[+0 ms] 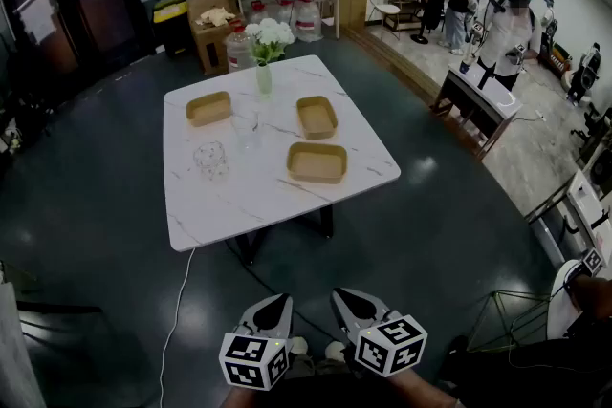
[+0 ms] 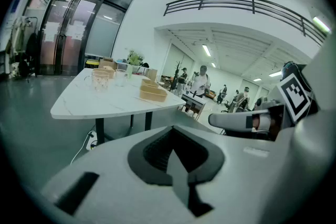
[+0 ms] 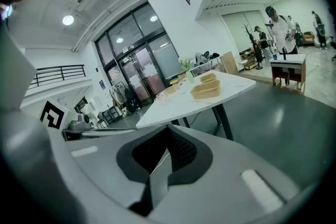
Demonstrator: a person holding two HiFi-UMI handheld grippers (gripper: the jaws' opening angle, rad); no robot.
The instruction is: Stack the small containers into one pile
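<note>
- 3 shallow tan rectangular containers are lying apart, unstacked, on the white marble-look table (image 1: 196, 217): left container (image 1: 208, 108), right container (image 1: 316, 117), front container (image 1: 316, 161).
- A glass vase of white flowers (image 1: 264, 76) is standing between the left and right containers.
- The left gripper (image 1: 276, 303) and right gripper (image 1: 345, 296) are hanging side by side, well short of the table, jaws pressed together, gripping nothing.

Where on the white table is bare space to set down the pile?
Barest is the table along its near edge, in front of the clear glass and the nearest container. The middle, around the vase and the far containers, is crowded.
</note>
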